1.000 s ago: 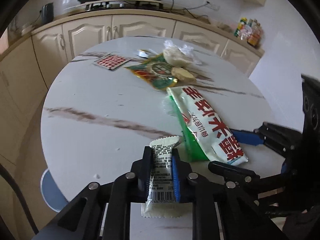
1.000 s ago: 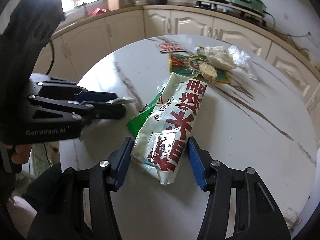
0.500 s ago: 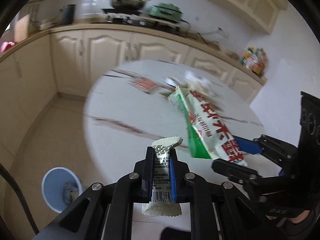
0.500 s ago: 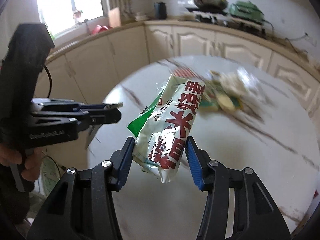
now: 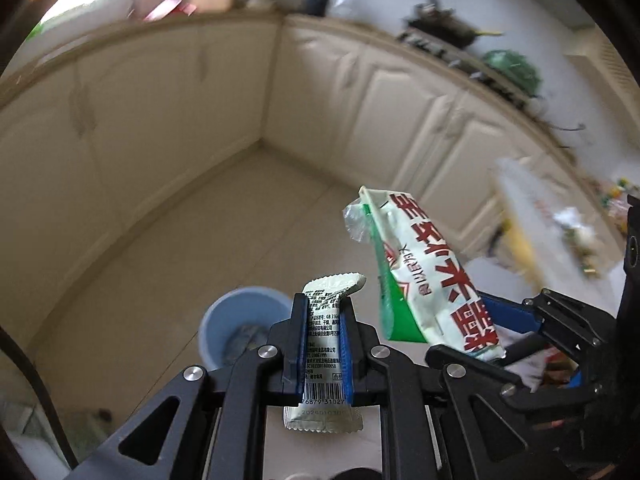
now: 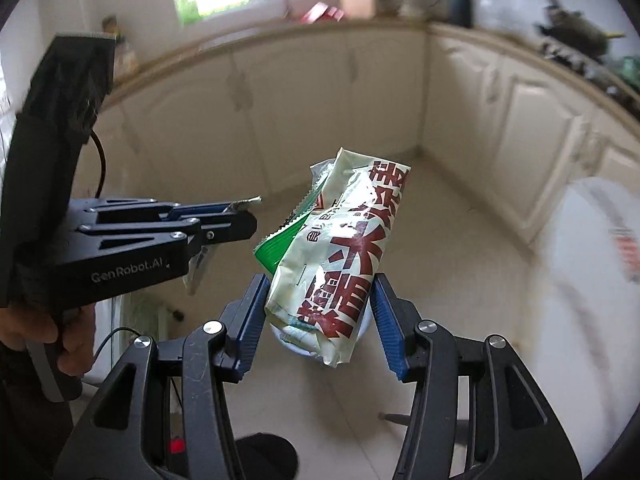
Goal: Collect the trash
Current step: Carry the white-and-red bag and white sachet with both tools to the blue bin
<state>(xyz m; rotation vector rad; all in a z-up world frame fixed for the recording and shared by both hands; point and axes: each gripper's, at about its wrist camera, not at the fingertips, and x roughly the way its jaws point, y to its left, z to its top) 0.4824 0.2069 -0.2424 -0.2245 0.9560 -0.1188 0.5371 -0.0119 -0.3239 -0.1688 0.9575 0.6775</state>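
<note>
**Both wrappers carried off the worktop toward the bin**

Since a second ago we have swung both pieces of trash away from the worktop (image 6: 592, 264), which now blurs past at 3 o'clock, and out over the tiled floor (image 5: 192, 248). Our small white sachet (image 5: 325, 344) stands upright, clamped between the blue pads of our left hand-held gripper (image 5: 323, 350). At 2 o'clock from it, our large white-and-green snack bag (image 6: 336, 256) hangs tilted in the air, with our right hand-held gripper (image 6: 318, 318) closed on its lower end. At 9 o'clock from the sachet, on the floor, sits the blue bin (image 5: 224, 320), with something already inside. Cream cabinets (image 5: 360, 100) curve around from 10 to 2 o'clock.
</note>
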